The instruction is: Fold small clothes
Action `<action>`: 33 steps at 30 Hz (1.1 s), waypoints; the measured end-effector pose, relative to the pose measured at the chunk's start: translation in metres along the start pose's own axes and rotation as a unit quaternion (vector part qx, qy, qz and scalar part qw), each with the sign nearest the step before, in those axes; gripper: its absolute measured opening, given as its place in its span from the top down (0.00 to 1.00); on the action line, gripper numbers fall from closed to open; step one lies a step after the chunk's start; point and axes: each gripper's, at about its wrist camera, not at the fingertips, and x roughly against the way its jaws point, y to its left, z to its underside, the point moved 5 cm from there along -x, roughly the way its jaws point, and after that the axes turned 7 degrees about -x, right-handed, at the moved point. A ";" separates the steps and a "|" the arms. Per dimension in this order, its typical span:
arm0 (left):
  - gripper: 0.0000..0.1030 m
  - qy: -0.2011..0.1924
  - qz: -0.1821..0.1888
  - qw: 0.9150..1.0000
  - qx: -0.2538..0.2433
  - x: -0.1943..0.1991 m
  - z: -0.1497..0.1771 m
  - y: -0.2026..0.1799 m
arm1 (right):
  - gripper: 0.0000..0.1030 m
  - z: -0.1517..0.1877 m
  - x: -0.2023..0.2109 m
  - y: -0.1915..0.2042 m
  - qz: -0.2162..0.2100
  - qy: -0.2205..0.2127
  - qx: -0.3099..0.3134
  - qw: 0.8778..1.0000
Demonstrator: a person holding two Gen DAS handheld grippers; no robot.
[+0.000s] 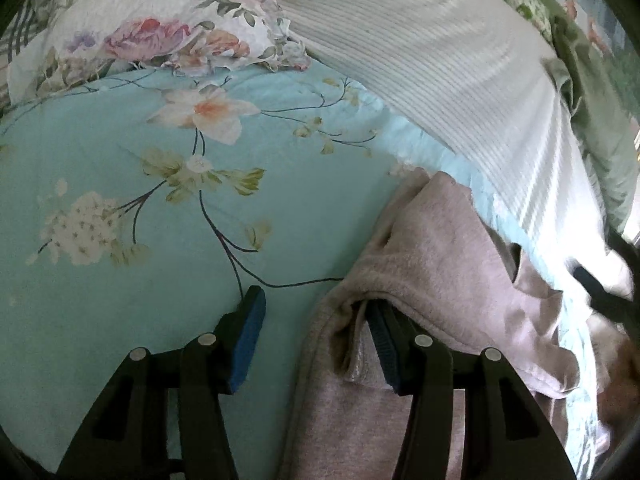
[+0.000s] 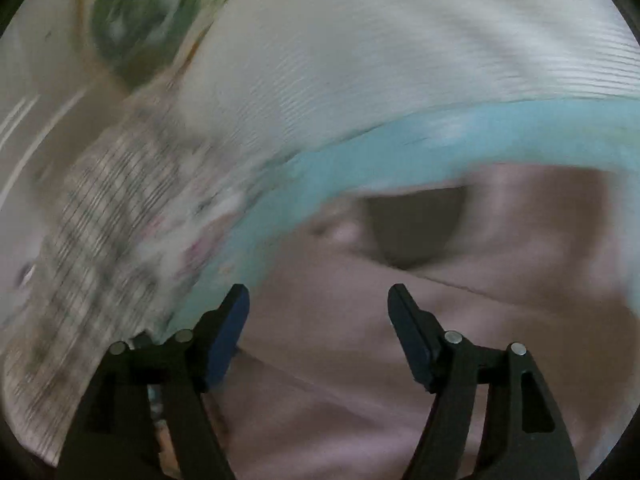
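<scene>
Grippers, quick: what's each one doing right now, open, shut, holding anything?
Left gripper: open, its right finger tucked under a fold of the pink garment, clamping nothing.
Right gripper: open, above the pink garment, holding nothing.

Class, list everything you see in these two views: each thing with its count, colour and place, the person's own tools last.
Small garment: one, dusty pink, lying on the bedspread, one fold draped over the left claw's right finger.
Bedspread: one, light blue with flowers, underneath.
Ribbed blanket: one, white, behind the garment.
Floral pillow: one, white with pink roses, far left.
Left claw: one, black with blue pads, open.
Right claw: one, black, open above the garment, view blurred.
</scene>
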 end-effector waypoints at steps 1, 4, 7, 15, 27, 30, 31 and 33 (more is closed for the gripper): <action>0.48 -0.001 0.005 1.000 0.003 0.000 0.000 0.001 | 0.28 -0.018 -0.037 0.007 -0.011 0.039 0.007 0.999; 0.48 -0.003 0.013 1.000 0.007 0.000 0.000 0.003 | 0.28 -0.046 -0.111 0.008 -0.013 0.126 0.006 0.992; 0.47 -0.007 0.017 1.000 0.006 0.000 0.001 0.003 | 0.28 -0.038 -0.173 0.000 0.026 0.250 0.023 0.968; 0.47 -0.030 0.033 0.999 0.007 0.004 0.003 0.003 | 0.14 -0.006 -0.223 0.059 -0.186 0.331 0.032 0.925; 0.42 -0.084 0.094 0.988 0.085 0.033 -0.004 0.030 | 0.14 -0.046 -0.143 0.028 -0.140 0.078 -0.059 0.985; 0.42 -0.044 0.099 0.992 0.069 0.025 -0.008 0.020 | 0.14 -0.030 -0.085 0.010 -0.088 0.056 -0.033 0.994; 0.42 -0.040 0.100 0.993 0.058 0.024 -0.010 0.015 | 0.14 -0.022 -0.063 0.002 -0.063 0.043 -0.023 0.997; 0.42 -0.026 0.094 0.995 0.016 0.023 -0.019 -0.007 | 0.14 -0.013 -0.036 -0.008 -0.040 0.022 -0.011 0.999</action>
